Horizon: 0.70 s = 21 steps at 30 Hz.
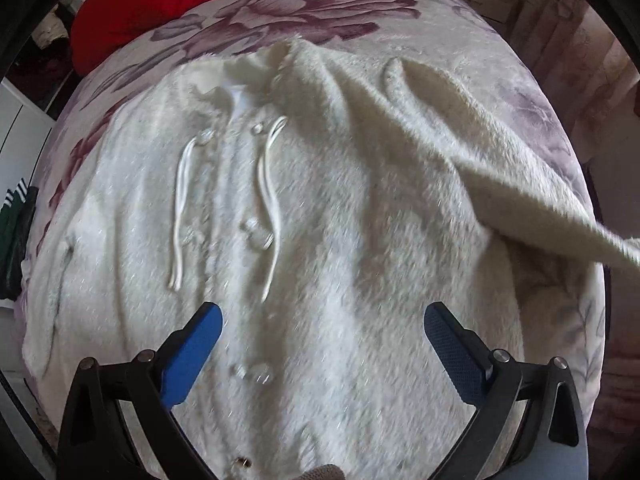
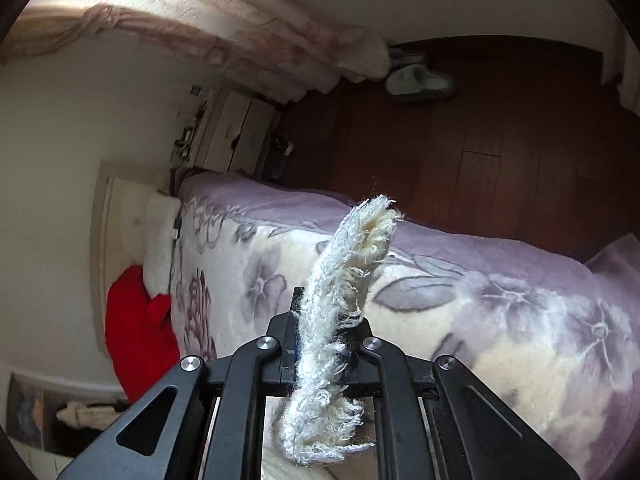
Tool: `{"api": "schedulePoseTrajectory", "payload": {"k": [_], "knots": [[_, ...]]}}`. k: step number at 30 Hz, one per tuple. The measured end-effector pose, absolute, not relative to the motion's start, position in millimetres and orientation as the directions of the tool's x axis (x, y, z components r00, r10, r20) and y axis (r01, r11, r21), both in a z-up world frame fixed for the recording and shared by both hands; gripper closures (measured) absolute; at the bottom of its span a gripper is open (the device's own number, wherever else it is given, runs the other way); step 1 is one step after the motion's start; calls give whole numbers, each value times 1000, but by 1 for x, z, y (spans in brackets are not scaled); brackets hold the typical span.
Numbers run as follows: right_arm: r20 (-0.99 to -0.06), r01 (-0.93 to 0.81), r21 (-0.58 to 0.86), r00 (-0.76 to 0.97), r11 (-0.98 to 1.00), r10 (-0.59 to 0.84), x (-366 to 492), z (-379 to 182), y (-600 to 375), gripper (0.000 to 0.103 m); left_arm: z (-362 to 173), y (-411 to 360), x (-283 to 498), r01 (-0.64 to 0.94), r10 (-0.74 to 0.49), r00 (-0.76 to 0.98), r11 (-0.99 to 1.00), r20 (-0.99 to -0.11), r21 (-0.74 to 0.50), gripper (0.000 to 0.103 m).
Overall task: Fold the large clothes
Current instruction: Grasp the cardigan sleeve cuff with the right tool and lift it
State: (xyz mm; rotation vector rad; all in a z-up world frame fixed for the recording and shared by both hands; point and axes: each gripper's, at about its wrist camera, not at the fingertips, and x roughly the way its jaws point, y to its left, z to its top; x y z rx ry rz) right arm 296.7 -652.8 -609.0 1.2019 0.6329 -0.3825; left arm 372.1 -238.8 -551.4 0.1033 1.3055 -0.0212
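A large white fluffy hooded jacket (image 1: 312, 216) lies front up on the bed, with two white drawstrings (image 1: 272, 200) and clear buttons down its middle. My left gripper (image 1: 322, 320) hovers open and empty just above the jacket's lower front, blue pads wide apart. One sleeve (image 1: 500, 176) is lifted and stretches off to the right edge of the left wrist view. My right gripper (image 2: 326, 320) is shut on the fluffy sleeve cuff (image 2: 352, 252), whose end sticks out past the closed jaws.
The bed has a floral purple and cream blanket (image 1: 320, 4) (image 2: 500, 300). A red cushion (image 1: 152, 0) (image 2: 140, 340) lies near the headboard. Dark wooden floor (image 2: 480, 128), slippers (image 2: 420, 80) and white drawers (image 2: 236, 132) lie beyond the bed.
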Motion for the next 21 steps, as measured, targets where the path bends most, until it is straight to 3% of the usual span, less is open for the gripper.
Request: {"api": "schedulePoseTrajectory", "payload": {"k": [4, 7, 9, 12, 17, 21], "knots": [[-709, 627, 649, 704, 431, 42, 291, -598, -641, 91, -572, -256, 432, 42, 16, 285, 999, -958, 30, 0], [-755, 694, 627, 653, 353, 57, 264, -627, -643, 91, -616, -276, 471, 93, 86, 228, 990, -970, 110, 0], [-777, 738, 618, 625, 270, 71, 250, -649, -642, 88, -648, -270, 484, 106, 62, 152, 991, -986, 79, 0], [-772, 750, 630, 632, 205, 60, 237, -659, -633, 88, -634, -259, 476, 119, 10, 192, 992, -981, 34, 0], [-723, 671, 643, 691, 369, 4, 276, -593, -592, 88, -592, -198, 443, 34, -10, 274, 999, -962, -1, 0], [-700, 503, 578, 711, 642, 72, 364, -520, -498, 88, -567, -102, 407, -124, 31, 298, 992, -954, -6, 0]]}}
